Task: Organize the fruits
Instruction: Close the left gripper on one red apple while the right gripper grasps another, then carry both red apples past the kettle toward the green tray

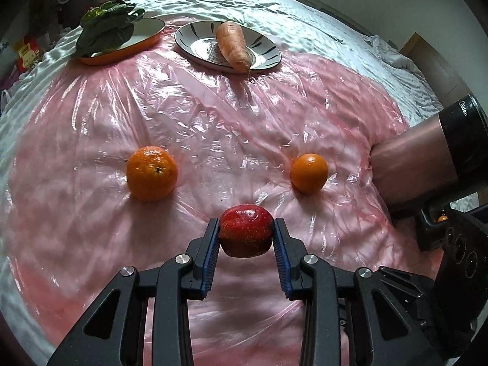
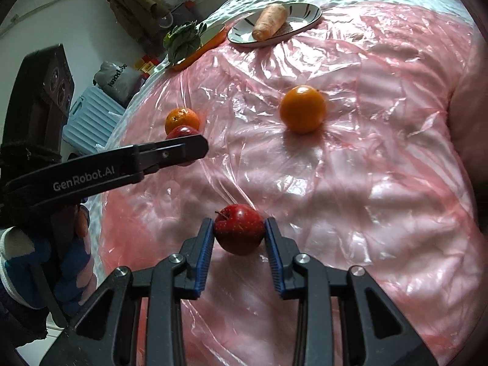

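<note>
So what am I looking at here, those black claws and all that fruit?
No robot: a person holds a black two-finger gripper in each hand, each with a camera looking along its fingers. The left gripper clamps a dark red apple; the right gripper clamps another red apple. On the crinkly pink plastic sheet lie two oranges: a dimpled orange and a smooth orange. Farther back, a striped plate holds a pale carrot, and an orange-rimmed dish holds leafy greens.
</note>
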`<state>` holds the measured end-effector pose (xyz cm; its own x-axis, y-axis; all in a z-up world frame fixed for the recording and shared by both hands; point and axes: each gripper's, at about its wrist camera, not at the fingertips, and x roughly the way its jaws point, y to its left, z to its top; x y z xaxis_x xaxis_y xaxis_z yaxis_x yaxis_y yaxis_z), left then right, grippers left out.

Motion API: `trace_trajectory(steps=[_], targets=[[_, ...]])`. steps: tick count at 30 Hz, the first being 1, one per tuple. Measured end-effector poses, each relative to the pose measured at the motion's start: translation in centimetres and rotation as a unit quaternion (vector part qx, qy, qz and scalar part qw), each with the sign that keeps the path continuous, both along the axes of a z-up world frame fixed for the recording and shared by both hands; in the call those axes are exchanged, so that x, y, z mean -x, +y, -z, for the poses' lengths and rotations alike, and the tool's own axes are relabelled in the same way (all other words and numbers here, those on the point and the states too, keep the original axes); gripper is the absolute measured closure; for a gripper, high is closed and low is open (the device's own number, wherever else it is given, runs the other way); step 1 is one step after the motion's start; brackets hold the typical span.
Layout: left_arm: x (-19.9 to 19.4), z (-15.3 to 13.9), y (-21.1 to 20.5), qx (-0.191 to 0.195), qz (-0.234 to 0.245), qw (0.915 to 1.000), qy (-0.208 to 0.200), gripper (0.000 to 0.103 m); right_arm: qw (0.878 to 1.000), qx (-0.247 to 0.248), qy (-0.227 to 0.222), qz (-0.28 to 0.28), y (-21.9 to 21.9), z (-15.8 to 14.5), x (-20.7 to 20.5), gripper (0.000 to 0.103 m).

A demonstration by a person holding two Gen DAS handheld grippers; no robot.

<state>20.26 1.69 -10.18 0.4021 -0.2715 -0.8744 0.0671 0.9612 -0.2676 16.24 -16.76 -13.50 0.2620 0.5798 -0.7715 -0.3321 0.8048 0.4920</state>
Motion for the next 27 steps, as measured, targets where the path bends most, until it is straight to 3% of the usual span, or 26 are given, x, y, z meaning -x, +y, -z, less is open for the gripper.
trace_trajectory(steps=[15, 27], targets=[[1.4, -1.1, 0.4, -0.009, -0.008, 0.9999, -0.008, 0.073, 1.000, 0.003, -0.005, 0.011, -2.1, -0.9, 1.6, 0.044], [5.9, -3.4, -4.4, -0.013, 0.053, 0.9985, -0.010, 0.073, 0.999, 0.017, -0.005, 0.037, -7.3, -2.8, 5.3, 0.044]])
